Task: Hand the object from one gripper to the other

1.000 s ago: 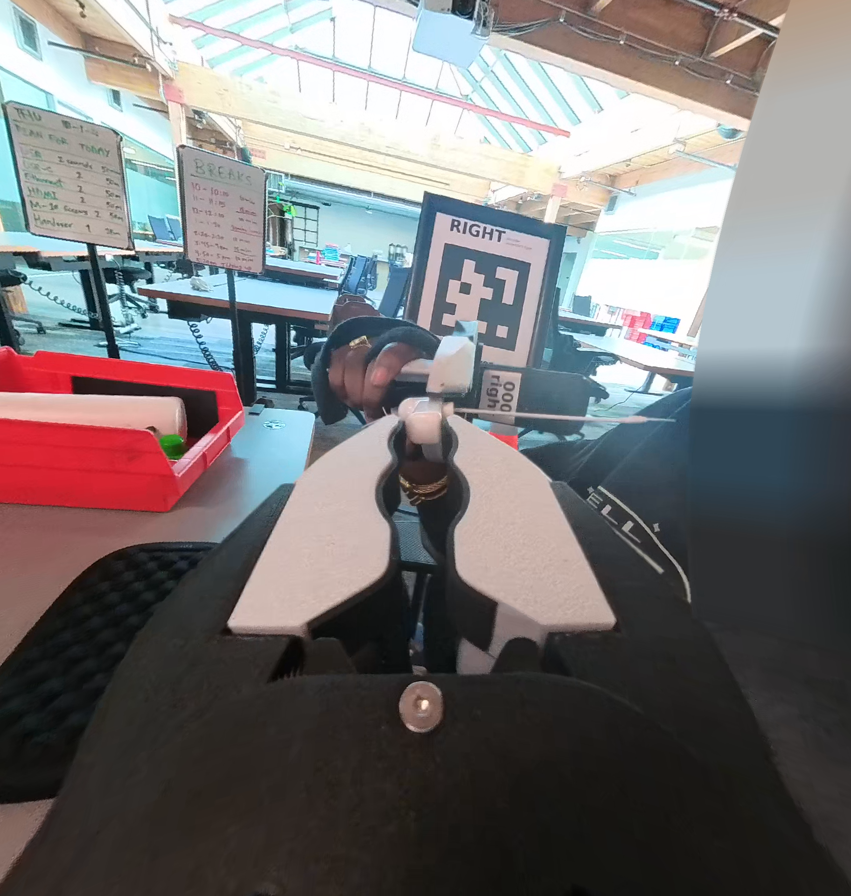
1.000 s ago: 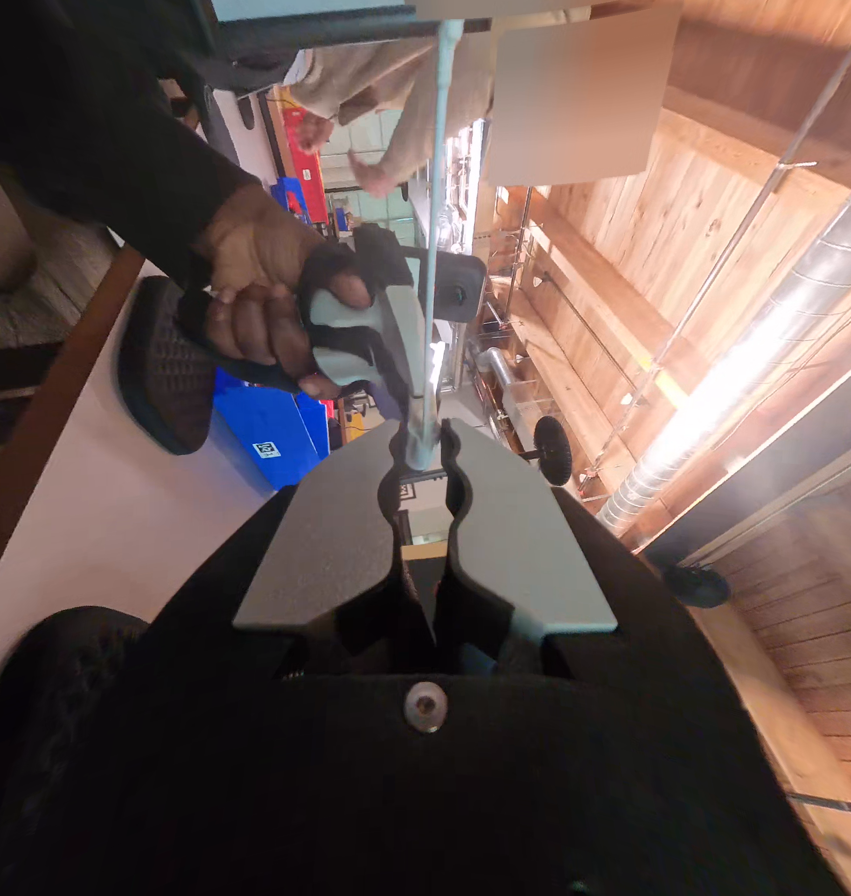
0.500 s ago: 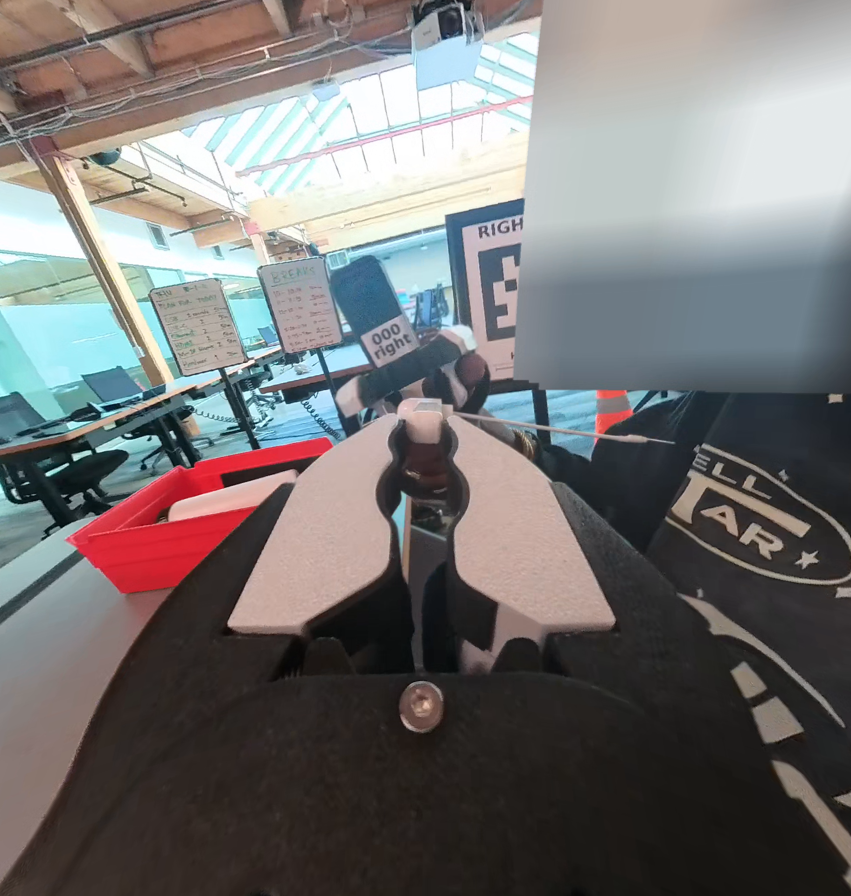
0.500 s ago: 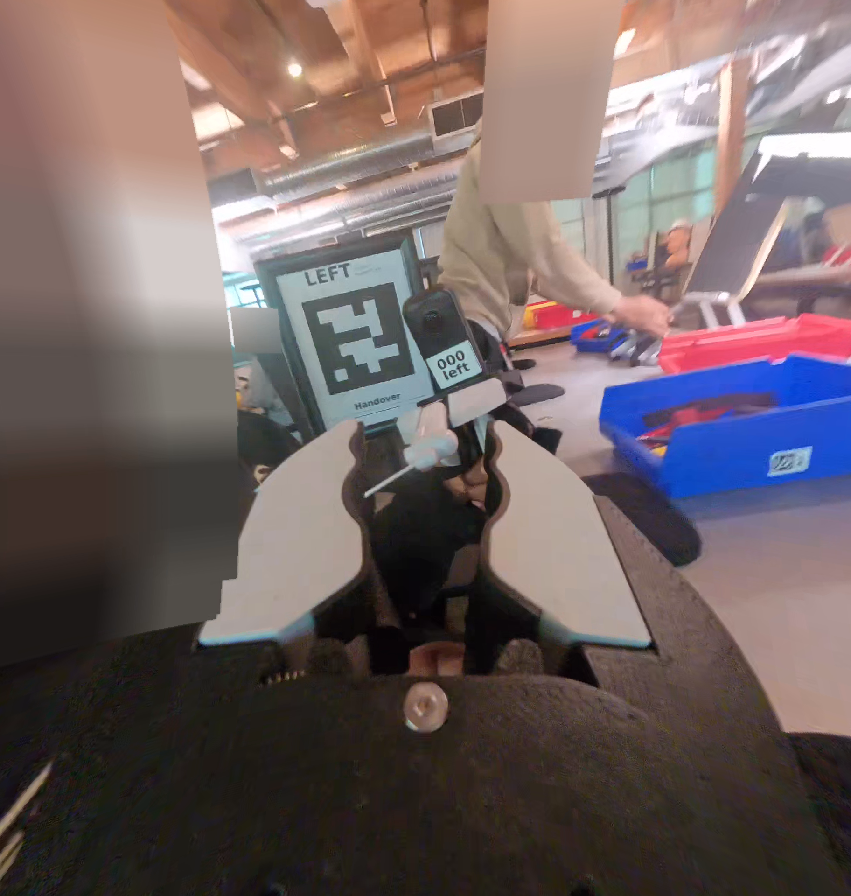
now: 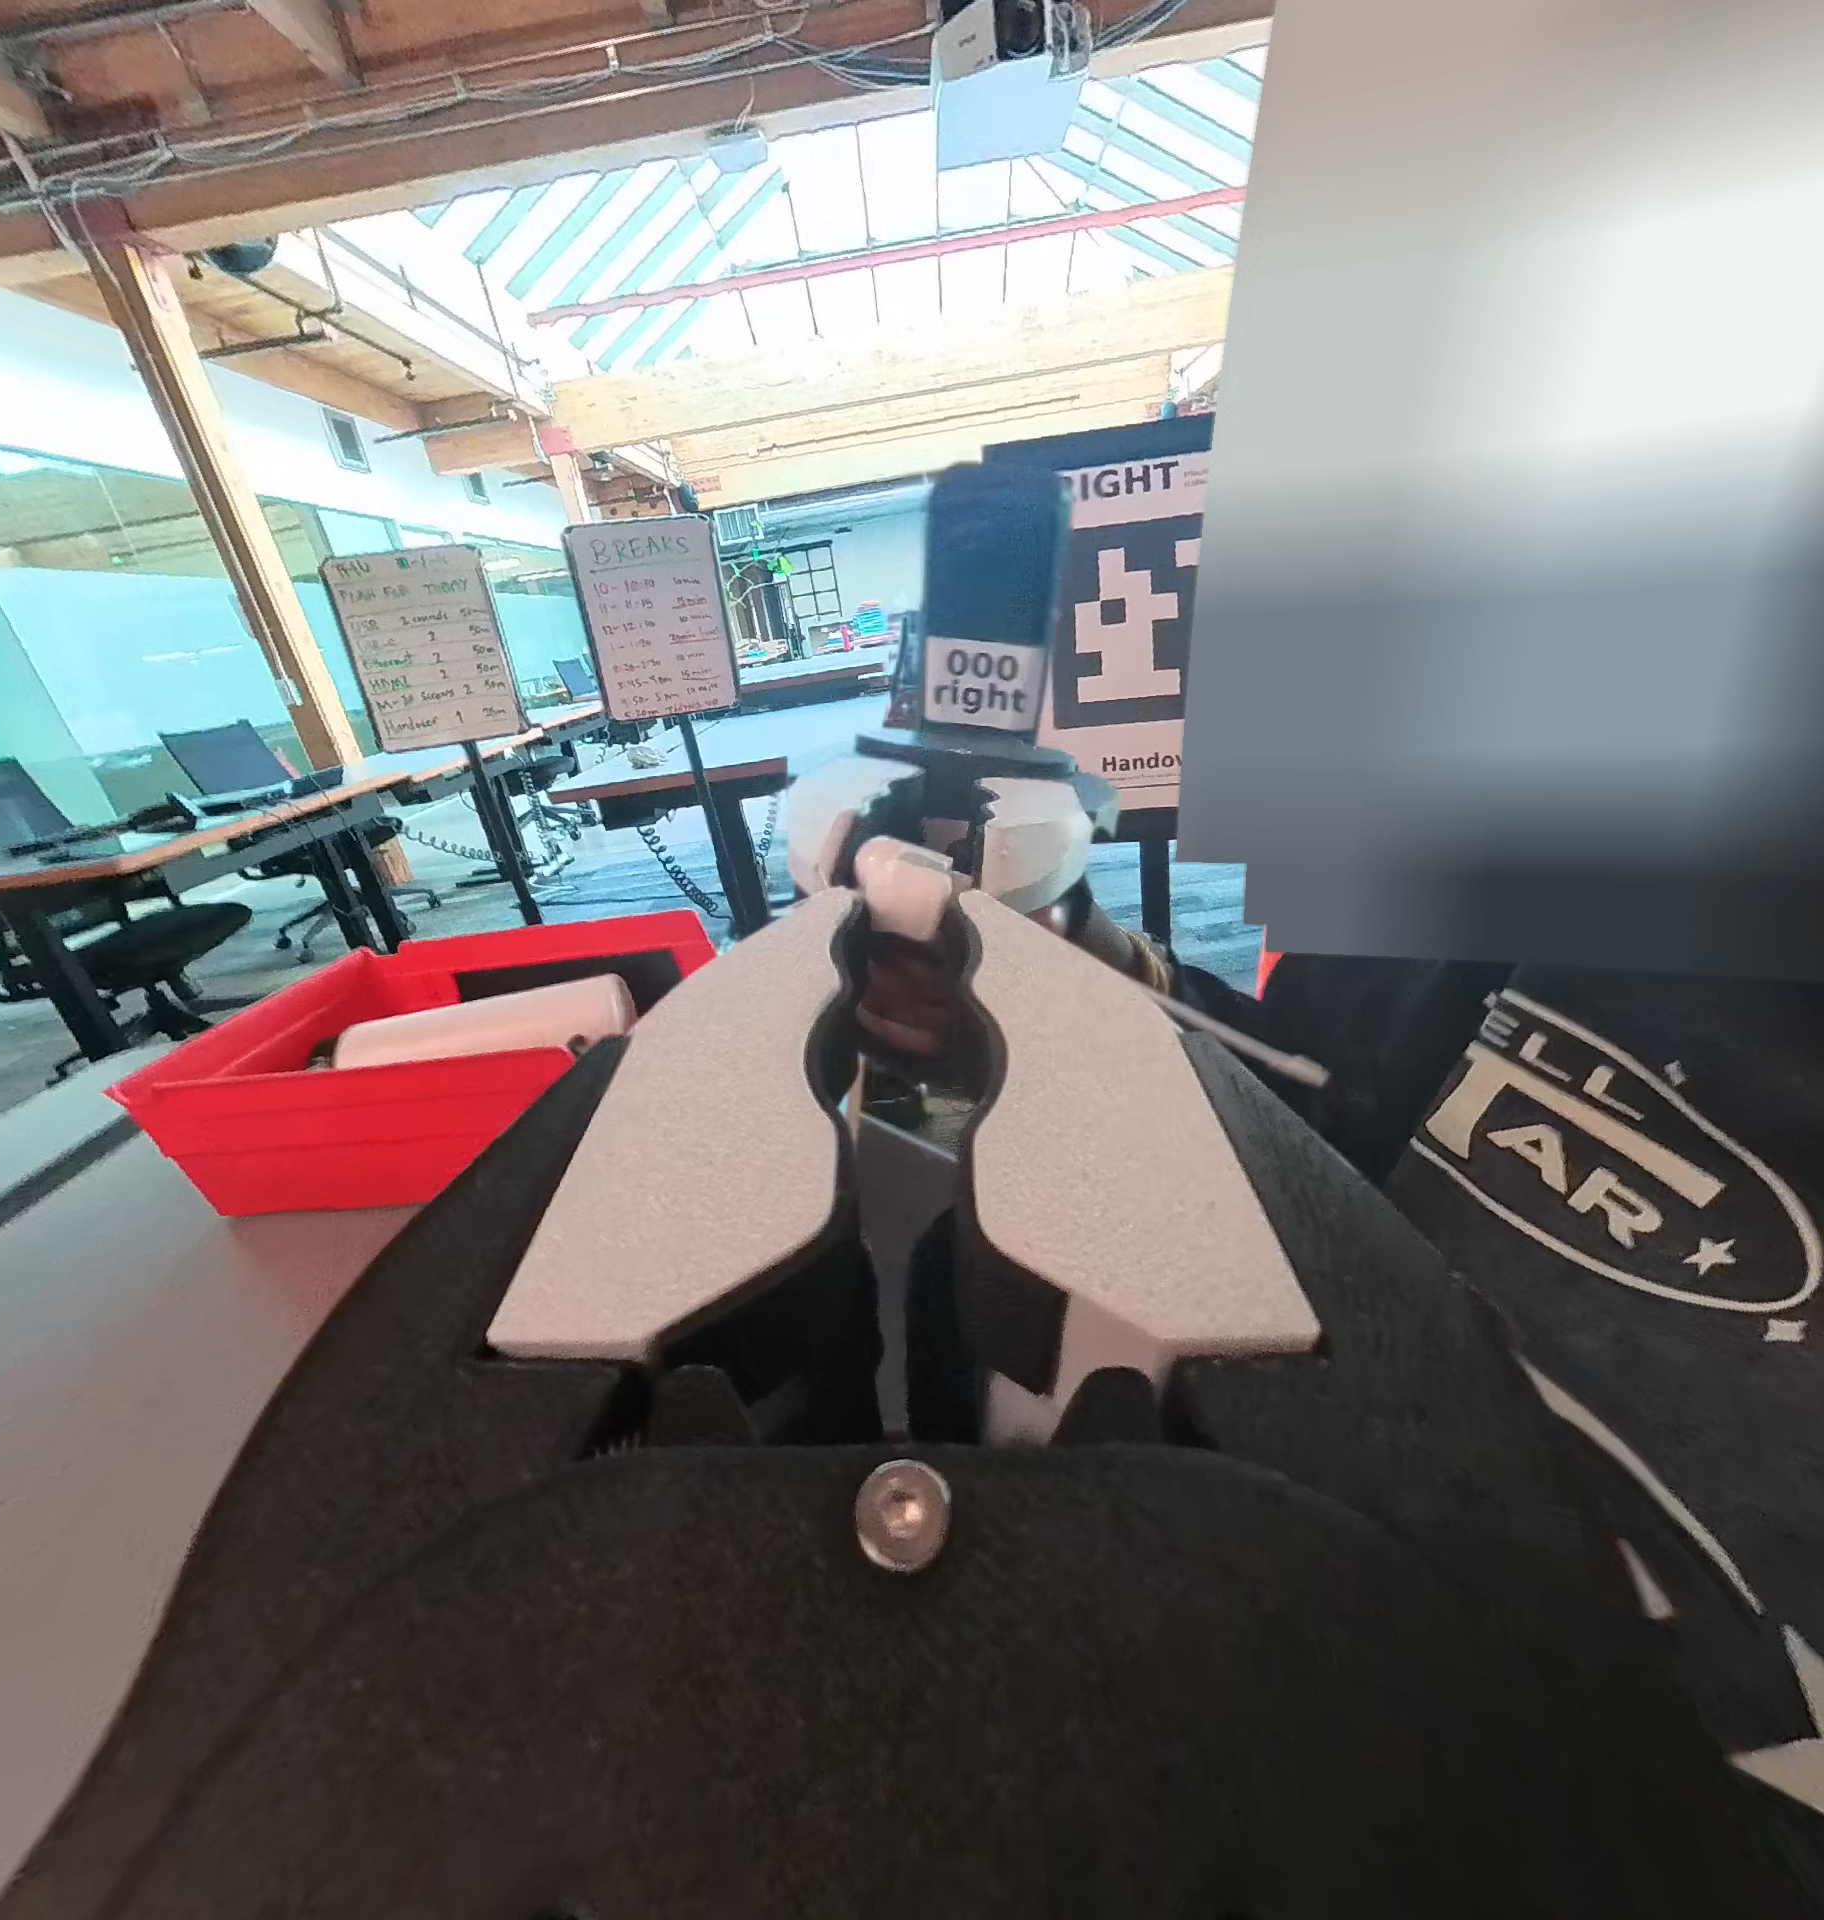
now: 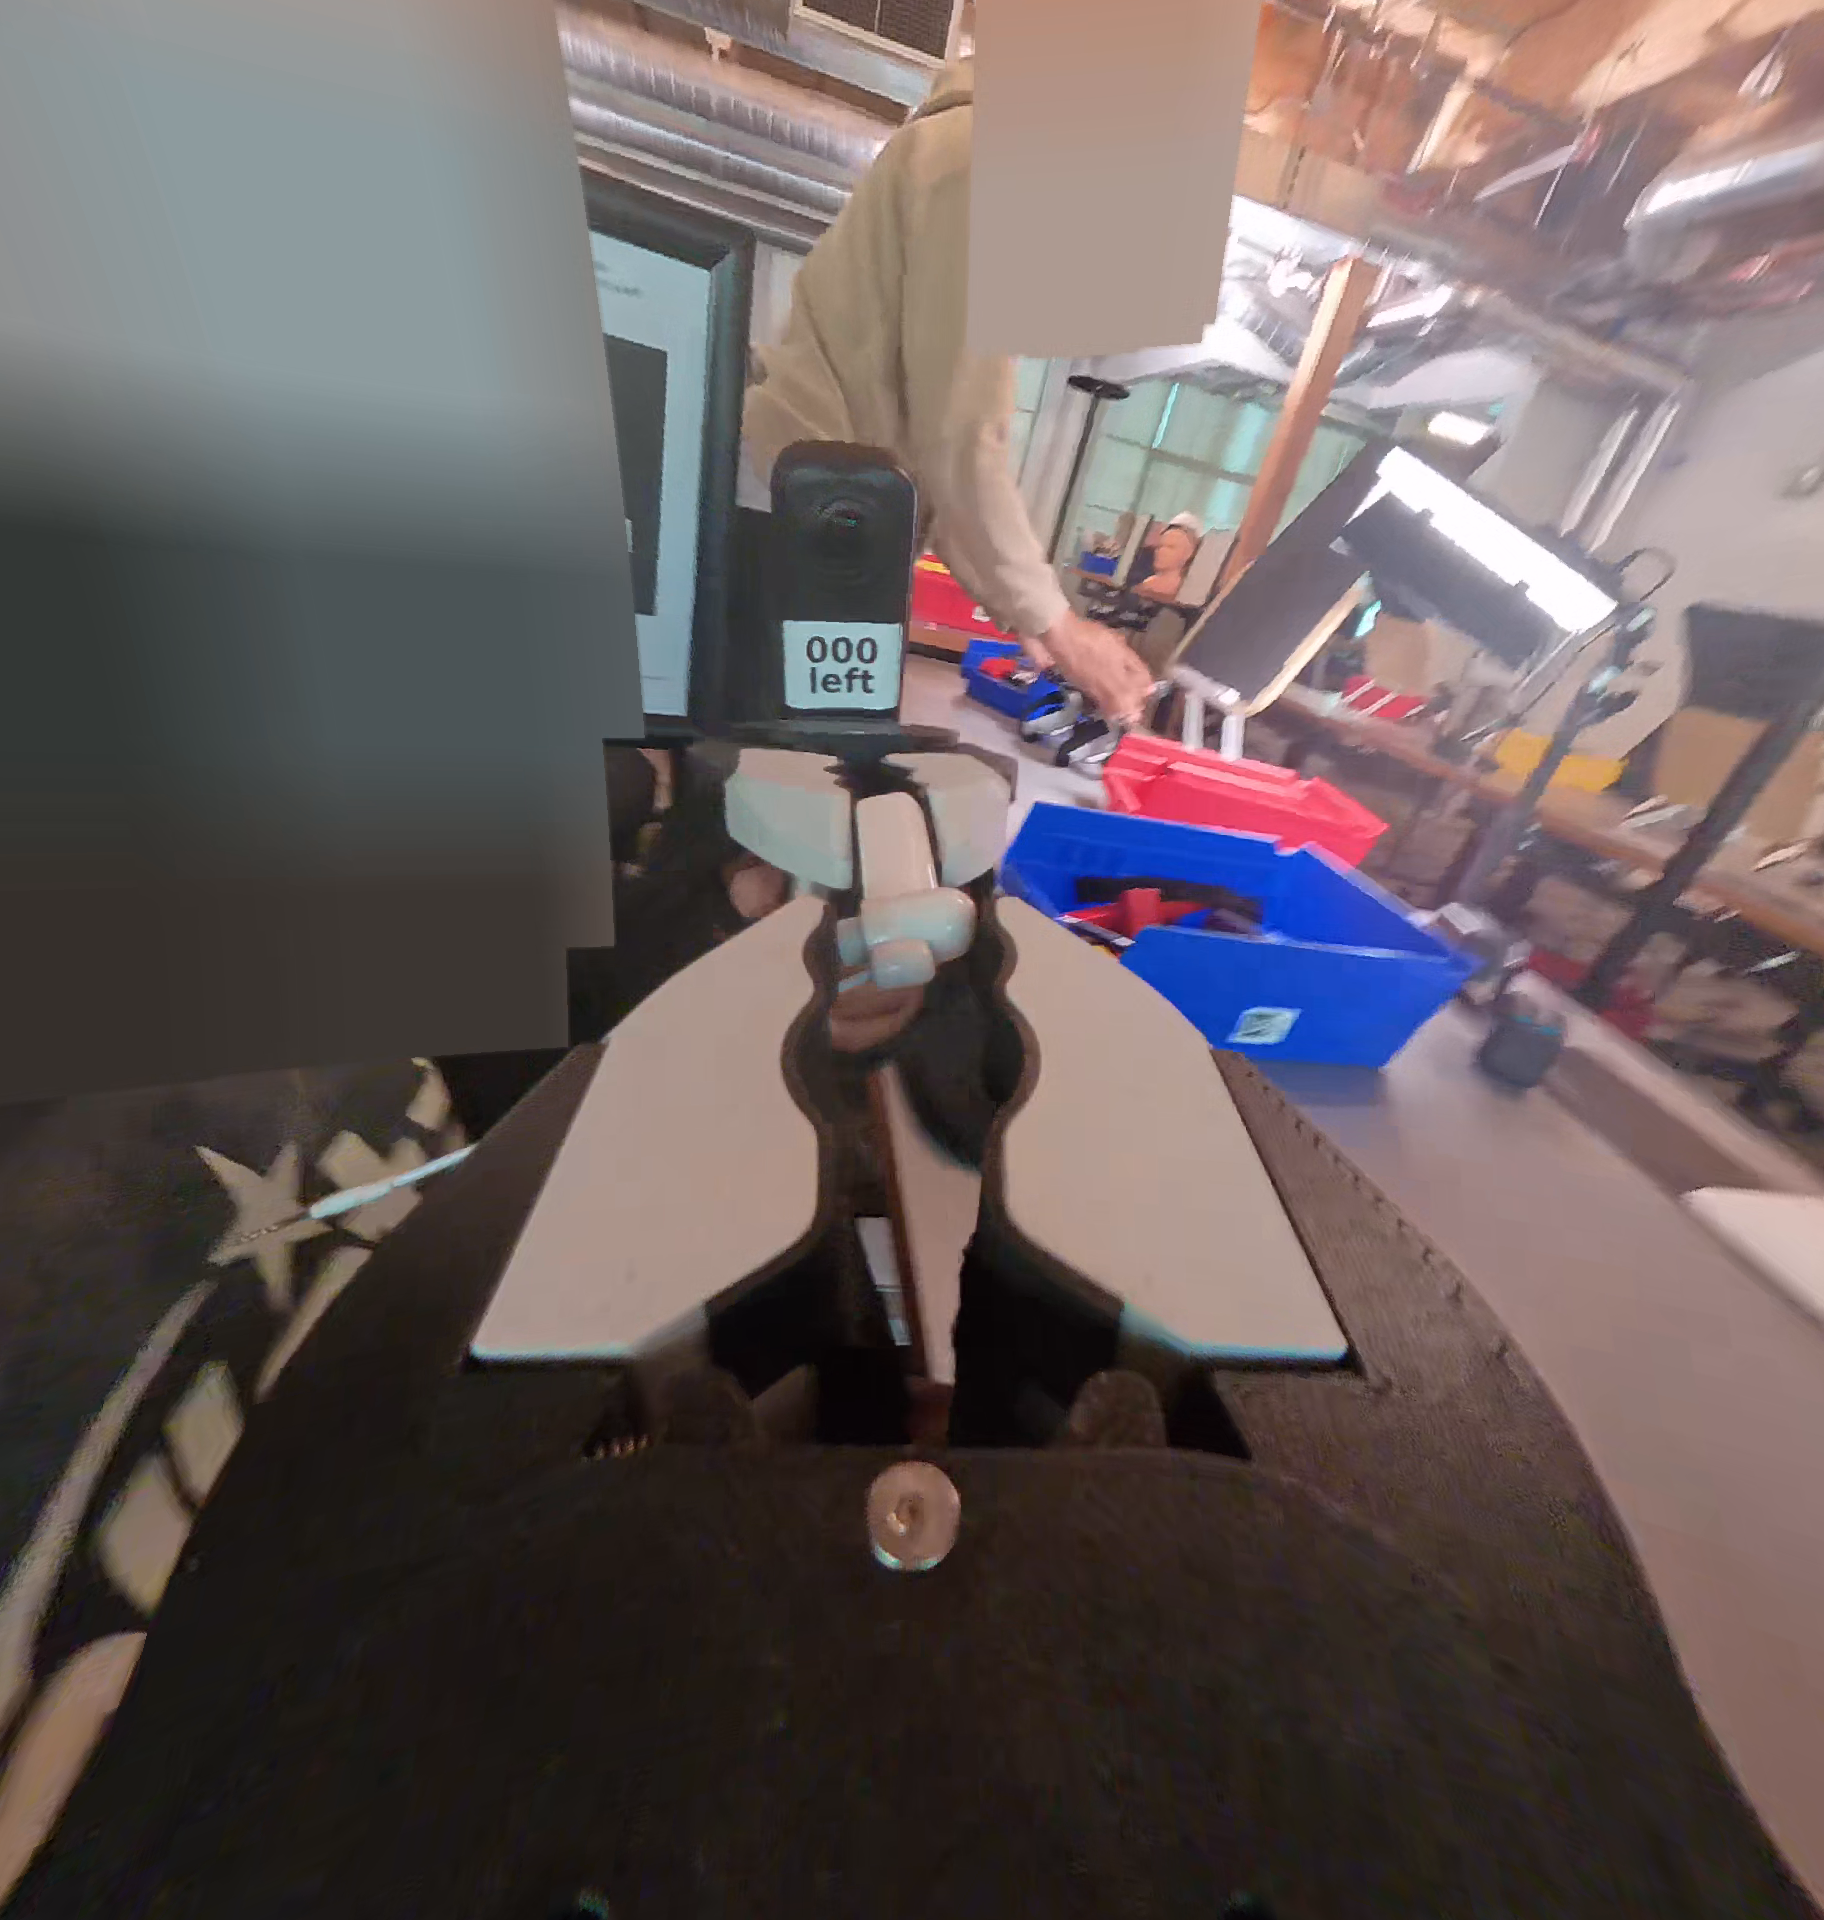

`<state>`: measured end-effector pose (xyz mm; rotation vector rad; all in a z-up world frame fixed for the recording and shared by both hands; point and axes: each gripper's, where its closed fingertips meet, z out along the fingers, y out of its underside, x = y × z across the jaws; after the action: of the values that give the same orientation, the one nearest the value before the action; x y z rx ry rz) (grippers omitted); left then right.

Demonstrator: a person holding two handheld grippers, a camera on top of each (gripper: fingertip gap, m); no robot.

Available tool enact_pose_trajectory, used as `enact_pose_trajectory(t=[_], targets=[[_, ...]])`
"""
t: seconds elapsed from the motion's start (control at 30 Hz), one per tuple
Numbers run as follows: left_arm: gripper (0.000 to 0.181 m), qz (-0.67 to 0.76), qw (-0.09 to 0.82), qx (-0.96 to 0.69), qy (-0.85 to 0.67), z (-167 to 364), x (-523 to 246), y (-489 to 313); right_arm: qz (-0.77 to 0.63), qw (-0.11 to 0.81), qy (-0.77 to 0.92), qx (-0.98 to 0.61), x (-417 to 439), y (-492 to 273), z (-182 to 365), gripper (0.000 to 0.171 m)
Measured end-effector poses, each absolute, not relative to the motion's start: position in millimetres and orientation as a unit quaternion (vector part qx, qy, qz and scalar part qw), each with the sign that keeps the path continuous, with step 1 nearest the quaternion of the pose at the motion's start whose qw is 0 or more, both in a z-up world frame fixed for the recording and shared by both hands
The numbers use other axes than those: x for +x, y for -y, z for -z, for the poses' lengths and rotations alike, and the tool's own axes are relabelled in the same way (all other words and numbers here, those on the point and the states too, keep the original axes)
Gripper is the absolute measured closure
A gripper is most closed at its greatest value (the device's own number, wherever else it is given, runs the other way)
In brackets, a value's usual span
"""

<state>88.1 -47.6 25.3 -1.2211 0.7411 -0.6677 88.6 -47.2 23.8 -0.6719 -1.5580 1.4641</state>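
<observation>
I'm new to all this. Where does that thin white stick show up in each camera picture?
Left wrist view: the thin white stick pokes out to the right of centre, from behind the left tongs that grip it.
Right wrist view: its blurred far end lies at the left, below the middle.
Shared landmark: the black shirt with the white star emblem lies behind the stick in both.

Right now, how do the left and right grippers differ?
The left gripper is shut on the thin white stick; the right gripper is open and holds nothing. The left gripper's fingertips nearly meet, while the right gripper's stand well apart. Both have the same pale fingers and face each other.
</observation>
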Motion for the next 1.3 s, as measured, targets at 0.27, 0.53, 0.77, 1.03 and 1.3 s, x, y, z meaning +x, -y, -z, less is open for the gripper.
enact_pose_trajectory(t=[0.27,0.53,0.77,1.03,1.3], targets=[[0.155,0.403,0.658,-0.569,-0.285,-25.6,86.3,46.6,-0.293,0.696,0.649,-0.094,91.9,41.2,-28.0,0.146],[0.169,0.399,0.665,-0.555,-0.300,-28.2,89.2,51.4,-0.259,0.712,0.649,-0.069,90.5,46.8,-25.1,0.145],[0.170,0.369,0.693,-0.534,-0.312,-33.9,85.8,54.4,-0.601,0.461,0.607,-0.239,96.9,51.3,-35.8,0.134],[0.169,0.364,0.689,-0.542,-0.314,-31.5,87.6,53.1,-0.654,0.372,0.605,-0.262,92.9,54.7,-27.2,0.158],[0.154,0.440,0.640,-0.569,-0.270,-28.8,85.8,50.4,-0.291,0.708,0.642,-0.036,97.9,50.1,-29.1,0.158]])
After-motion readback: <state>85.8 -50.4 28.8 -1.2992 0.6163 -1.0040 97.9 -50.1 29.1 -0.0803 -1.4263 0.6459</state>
